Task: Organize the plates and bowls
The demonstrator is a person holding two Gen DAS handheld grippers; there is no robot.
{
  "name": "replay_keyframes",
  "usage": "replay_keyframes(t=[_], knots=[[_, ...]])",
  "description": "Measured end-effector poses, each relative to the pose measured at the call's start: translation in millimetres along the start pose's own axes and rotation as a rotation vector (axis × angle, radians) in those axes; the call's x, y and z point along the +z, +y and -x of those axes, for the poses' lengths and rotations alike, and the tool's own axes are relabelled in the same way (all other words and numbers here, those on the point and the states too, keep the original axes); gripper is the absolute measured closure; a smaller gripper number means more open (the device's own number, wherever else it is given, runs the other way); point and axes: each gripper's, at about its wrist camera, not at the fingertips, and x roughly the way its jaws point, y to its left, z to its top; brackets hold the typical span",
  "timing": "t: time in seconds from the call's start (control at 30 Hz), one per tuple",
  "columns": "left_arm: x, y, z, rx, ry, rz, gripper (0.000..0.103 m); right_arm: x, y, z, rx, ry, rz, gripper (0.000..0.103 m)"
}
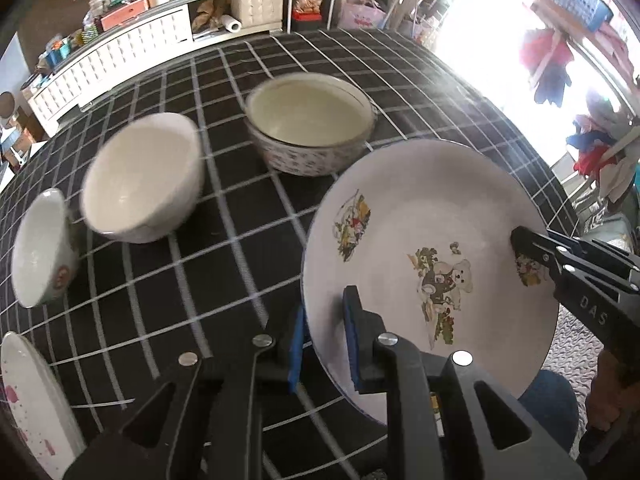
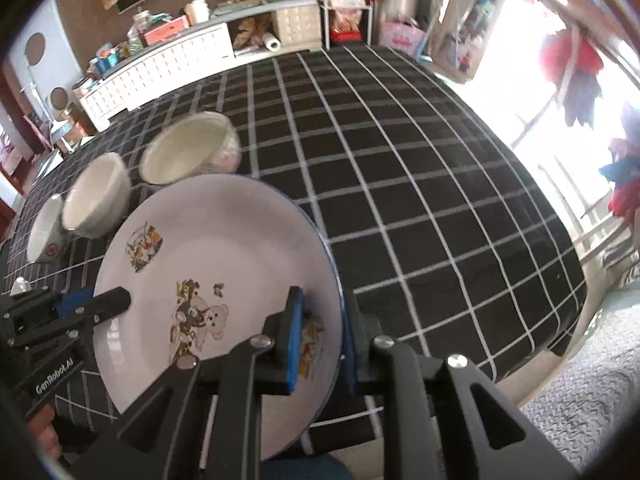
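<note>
A white plate with cartoon pictures (image 1: 420,240) is held in the air over the near edge of the table. My left gripper (image 1: 324,348) is shut on its left rim. My right gripper (image 2: 320,340) is shut on its right rim; the plate also shows in the right wrist view (image 2: 208,248). The right gripper's fingers (image 1: 532,240) show at the plate's far side in the left wrist view. Beyond stand a patterned bowl (image 1: 310,124), a plain white bowl (image 1: 140,176) and a small bowl with a red mark (image 1: 40,248).
The table has a black cloth with a white grid (image 2: 400,180). A white plate with pink spots (image 1: 28,400) lies at the near left. A white cabinet (image 1: 120,52) with clutter stands behind the table. A bright window is at the right.
</note>
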Motion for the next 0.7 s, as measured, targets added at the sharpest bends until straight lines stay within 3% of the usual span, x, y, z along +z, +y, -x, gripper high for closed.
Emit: replay_keyframes(t=[0.43,0.7], knots=[[-43.9,85.9,83.5,0.063,-0.064,0.127,0.087,-9.7,103.2,36.6,0.09,-0.035,0.12,0.082],[-89.8,147.5,120.1,0.103,-0.08,0.224,0.087,-18.3,180.0,41.2,0.139,-0.04,0.209,0.082]])
